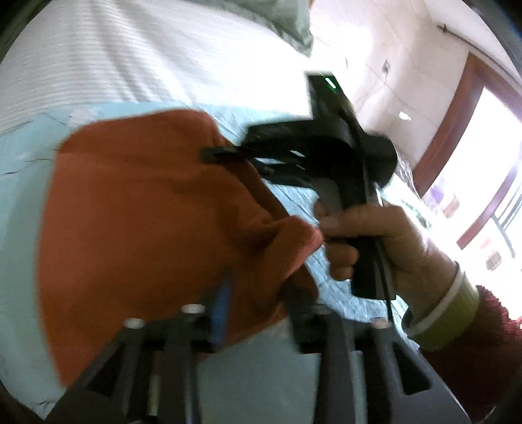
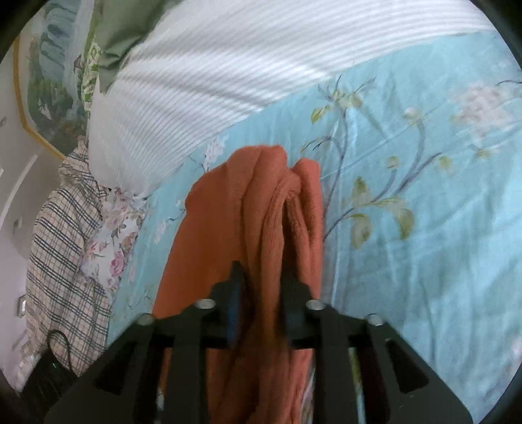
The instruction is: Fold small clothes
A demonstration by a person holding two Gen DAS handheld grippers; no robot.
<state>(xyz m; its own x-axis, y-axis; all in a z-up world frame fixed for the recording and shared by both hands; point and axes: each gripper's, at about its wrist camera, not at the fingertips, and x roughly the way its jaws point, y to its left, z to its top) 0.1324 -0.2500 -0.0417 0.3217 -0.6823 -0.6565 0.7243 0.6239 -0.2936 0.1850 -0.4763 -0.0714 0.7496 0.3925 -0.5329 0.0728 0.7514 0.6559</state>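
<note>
Rust-orange knitted garment [image 2: 248,208] bunched on a light blue floral bedsheet [image 2: 407,261], gathered into upright folds and lifted partly off the bed. Right gripper [image 2: 259,280] closed on the garment: black fingers [image 2: 236,283] pinching a thick ridge of orange knit between them, cloth running down between the fingers toward the camera. In the left wrist view, the same right gripper [image 1: 225,153] reaching in from the right, held by the person's right hand [image 1: 368,241], tips buried in the far edge of the orange fabric.

Left gripper [image 1: 257,293] near the bottom of its own view, heavily blurred; orange cloth [image 1: 146,221] lying over and between its fingers [image 1: 222,306], a fold drawn taut toward them, so apparently pinching the garment, though blur hides the exact contact.

Beyond the garment, on the far side of the bed, a white ribbed striped blanket [image 2: 228,65], touching the sheet's far edge. To the far left in the right wrist view, a beige and blue plaid cloth [image 2: 62,234] and a white rose-print fabric [image 2: 111,248] just beside it. Green pillow [image 2: 130,29] at the far left above the blanket. Lime-green cuff [image 1: 453,313] and dark red fuzzy sleeve [image 1: 483,342] on the right wrist.
</note>
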